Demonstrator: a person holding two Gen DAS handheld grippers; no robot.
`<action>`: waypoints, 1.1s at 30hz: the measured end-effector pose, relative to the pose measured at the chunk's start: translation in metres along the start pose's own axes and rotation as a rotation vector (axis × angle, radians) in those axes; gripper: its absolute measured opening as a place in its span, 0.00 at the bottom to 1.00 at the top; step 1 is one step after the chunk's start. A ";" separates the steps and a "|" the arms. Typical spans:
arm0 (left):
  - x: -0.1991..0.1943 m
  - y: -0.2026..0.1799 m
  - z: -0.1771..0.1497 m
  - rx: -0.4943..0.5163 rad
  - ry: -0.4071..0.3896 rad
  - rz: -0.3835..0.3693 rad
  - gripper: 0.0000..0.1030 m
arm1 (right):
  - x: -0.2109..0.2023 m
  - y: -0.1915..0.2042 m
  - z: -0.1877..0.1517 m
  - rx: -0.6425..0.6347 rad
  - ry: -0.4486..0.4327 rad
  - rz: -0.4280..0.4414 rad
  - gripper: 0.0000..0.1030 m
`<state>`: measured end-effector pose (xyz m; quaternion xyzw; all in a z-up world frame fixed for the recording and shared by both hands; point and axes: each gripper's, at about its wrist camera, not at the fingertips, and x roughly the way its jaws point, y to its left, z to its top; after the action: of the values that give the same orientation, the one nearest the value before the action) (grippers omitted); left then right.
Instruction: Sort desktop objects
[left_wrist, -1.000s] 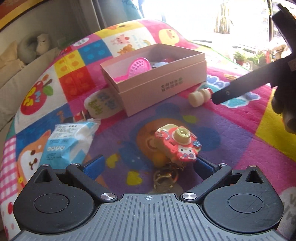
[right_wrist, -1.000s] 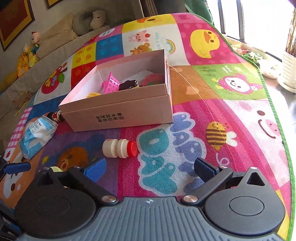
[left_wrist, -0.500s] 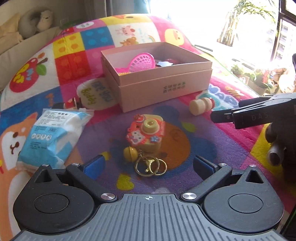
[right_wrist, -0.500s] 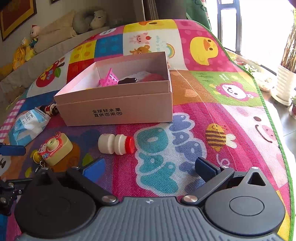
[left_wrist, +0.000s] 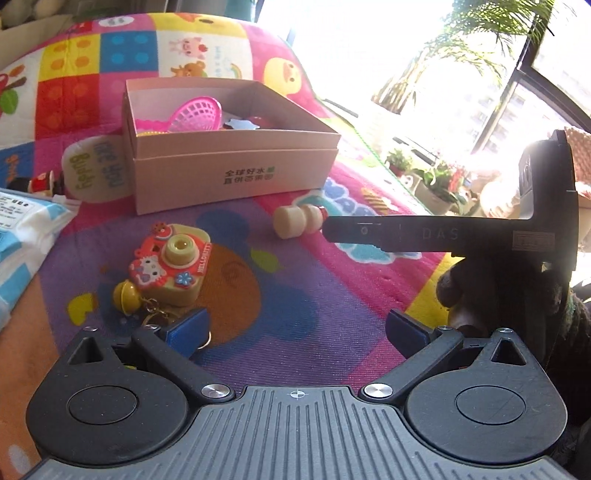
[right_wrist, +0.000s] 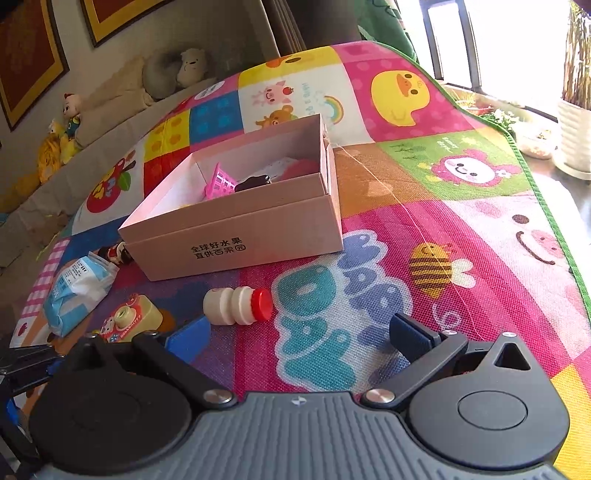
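Note:
A pink cardboard box (left_wrist: 236, 173) (right_wrist: 240, 240) stands open on the play mat with a pink toy net (left_wrist: 195, 116) and other small items inside. A toy camera keychain (left_wrist: 170, 266) (right_wrist: 131, 321) lies just ahead of my left gripper's left finger. A small cream bottle with a red cap (left_wrist: 297, 219) (right_wrist: 238, 301) lies on its side in front of the box. My left gripper (left_wrist: 295, 328) is open and empty. My right gripper (right_wrist: 301, 336) is open and empty, close behind the bottle; its finger (left_wrist: 388, 232) shows from the side in the left wrist view.
A blue-white wipes pack (left_wrist: 26, 236) (right_wrist: 77, 291) lies left of the camera. A small figurine (left_wrist: 42, 182) (right_wrist: 114, 253) lies by the box's left corner. Sofa with plush toys (right_wrist: 184, 66) behind; potted plants (left_wrist: 436, 181) beyond the mat's right edge.
My left gripper has moved right, so the toy camera now sits by its left finger. My right gripper has moved closer to the bottle.

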<state>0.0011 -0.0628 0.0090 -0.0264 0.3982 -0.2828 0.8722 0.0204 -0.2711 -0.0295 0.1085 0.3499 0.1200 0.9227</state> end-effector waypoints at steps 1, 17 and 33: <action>0.001 0.001 0.000 0.003 0.007 0.020 1.00 | 0.000 0.001 0.000 -0.004 0.001 -0.004 1.00; -0.024 0.058 0.018 -0.088 -0.017 0.356 1.00 | 0.008 0.018 -0.004 -0.097 0.021 -0.085 1.00; 0.028 0.040 0.044 -0.166 -0.023 0.358 1.00 | 0.015 0.039 -0.011 -0.197 0.054 -0.182 1.00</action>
<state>0.0656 -0.0513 0.0089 -0.0301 0.4083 -0.0889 0.9080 0.0182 -0.2285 -0.0363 -0.0184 0.3697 0.0724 0.9262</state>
